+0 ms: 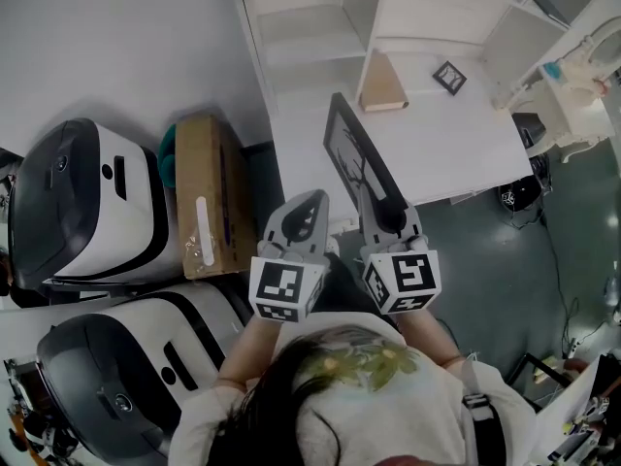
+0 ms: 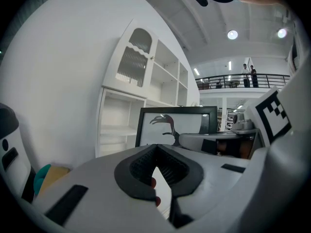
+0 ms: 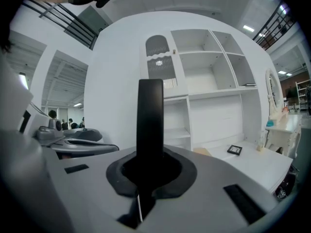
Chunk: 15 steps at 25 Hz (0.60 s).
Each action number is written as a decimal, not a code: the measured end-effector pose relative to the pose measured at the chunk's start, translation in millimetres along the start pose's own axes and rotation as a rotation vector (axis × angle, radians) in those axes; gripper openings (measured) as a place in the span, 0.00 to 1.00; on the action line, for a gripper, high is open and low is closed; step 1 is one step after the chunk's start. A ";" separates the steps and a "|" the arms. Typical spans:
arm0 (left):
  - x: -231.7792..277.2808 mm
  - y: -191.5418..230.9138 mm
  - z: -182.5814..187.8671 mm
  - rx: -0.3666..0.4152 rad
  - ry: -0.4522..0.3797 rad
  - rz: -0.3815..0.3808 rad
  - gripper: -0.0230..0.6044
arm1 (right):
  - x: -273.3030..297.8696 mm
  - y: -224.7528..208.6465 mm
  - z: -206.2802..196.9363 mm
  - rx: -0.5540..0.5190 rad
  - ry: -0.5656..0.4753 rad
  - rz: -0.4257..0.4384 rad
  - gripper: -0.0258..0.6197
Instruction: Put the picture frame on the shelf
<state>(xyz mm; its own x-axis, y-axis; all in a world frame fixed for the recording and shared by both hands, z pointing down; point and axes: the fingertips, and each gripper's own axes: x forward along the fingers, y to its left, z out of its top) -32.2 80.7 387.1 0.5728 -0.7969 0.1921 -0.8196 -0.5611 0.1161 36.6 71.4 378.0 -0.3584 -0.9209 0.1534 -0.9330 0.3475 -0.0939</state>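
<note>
My right gripper (image 1: 381,212) is shut on the lower edge of a large black picture frame (image 1: 354,158) that shows a dark bird. The frame stands upright, edge-on in the right gripper view (image 3: 149,115), rising from between the pads of that gripper (image 3: 148,166). In the left gripper view its front (image 2: 177,123) faces the camera. The left gripper (image 1: 309,202) hangs just left of the frame with its jaws closed tip to tip (image 2: 156,147) and nothing between them. The white shelf unit (image 1: 310,27) with open compartments (image 3: 209,81) stands ahead against the wall.
A white desk (image 1: 456,134) adjoins the shelf, with a small black frame (image 1: 449,77) and a tan book (image 1: 382,83) on it. A cardboard box (image 1: 206,197) and two black-and-white machines (image 1: 87,202) stand on the floor at left. A white dresser (image 1: 582,76) is at far right.
</note>
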 end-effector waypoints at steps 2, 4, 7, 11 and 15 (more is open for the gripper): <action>11.1 5.5 3.5 0.002 0.004 0.004 0.08 | 11.9 -6.9 3.2 0.004 -0.002 0.002 0.10; 21.6 12.8 5.8 0.004 0.006 0.010 0.08 | 24.2 -12.9 5.6 0.005 -0.004 0.003 0.09; 35.9 23.8 9.2 0.000 0.006 0.018 0.08 | 41.9 -20.6 8.8 0.007 -0.006 0.003 0.10; 55.4 32.8 13.1 -0.002 0.009 0.017 0.08 | 62.0 -31.1 14.3 0.007 -0.008 0.005 0.10; 72.4 39.9 16.8 -0.004 0.011 0.017 0.08 | 79.1 -42.2 19.7 0.004 -0.012 0.001 0.09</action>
<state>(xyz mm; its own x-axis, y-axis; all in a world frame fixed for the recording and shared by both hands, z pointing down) -23.1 -3.2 389.3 0.5588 -0.8037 0.2047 -0.8291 -0.5467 0.1170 48.3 -19.6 374.8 -0.3591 -0.9225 0.1416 -0.9324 0.3479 -0.0983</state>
